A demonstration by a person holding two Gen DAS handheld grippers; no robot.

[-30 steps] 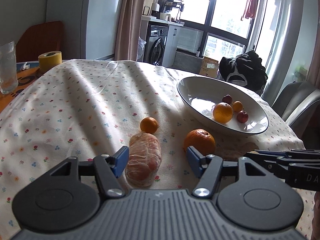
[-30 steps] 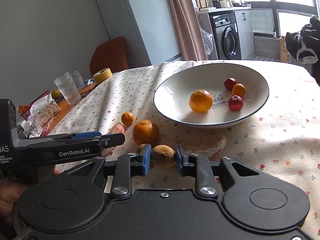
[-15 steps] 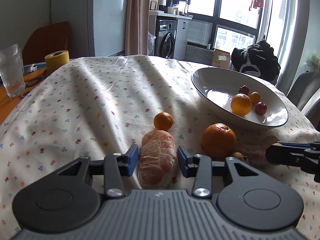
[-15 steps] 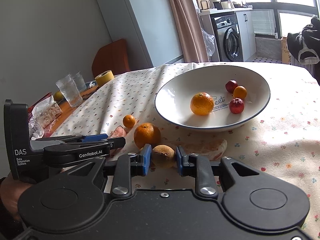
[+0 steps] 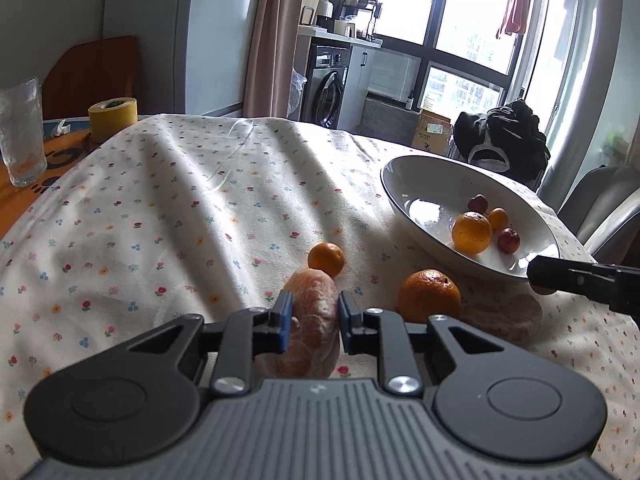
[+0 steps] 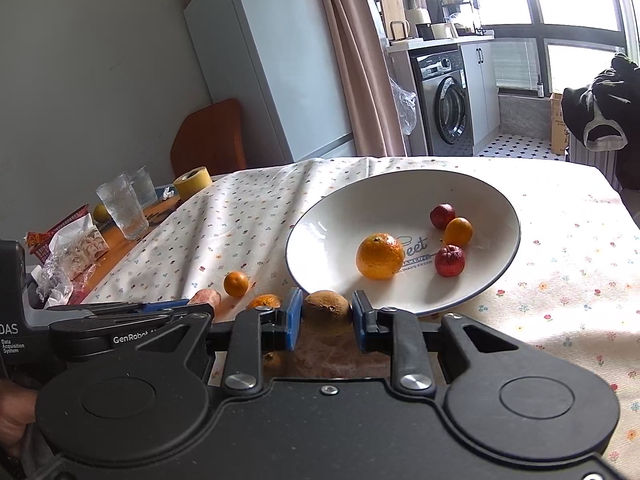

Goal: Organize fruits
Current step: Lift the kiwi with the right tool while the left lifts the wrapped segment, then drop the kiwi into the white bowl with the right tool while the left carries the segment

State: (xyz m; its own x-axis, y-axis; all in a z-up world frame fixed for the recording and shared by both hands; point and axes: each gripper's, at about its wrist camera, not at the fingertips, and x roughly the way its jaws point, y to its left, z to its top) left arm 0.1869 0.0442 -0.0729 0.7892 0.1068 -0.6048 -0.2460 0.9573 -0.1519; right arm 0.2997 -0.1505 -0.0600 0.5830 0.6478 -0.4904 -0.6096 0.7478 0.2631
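Near the front edge of the flowered tablecloth (image 5: 160, 208), in the left wrist view, the left gripper (image 5: 312, 322) has its blue pads pressed on both sides of a peeled citrus fruit (image 5: 314, 320) — gripped. A small orange (image 5: 326, 258) sits just behind it, a larger orange (image 5: 429, 295) to the right, close to the white bowl (image 5: 404, 184) by the right edge.

In the right wrist view, the right gripper (image 6: 325, 318) clamps a brown kiwi (image 6: 327, 312) in front of the bowl's near rim — the bowl holds an orange (image 6: 380, 256), a kumquat (image 6: 458, 232) and two red fruits (image 6: 450, 261).
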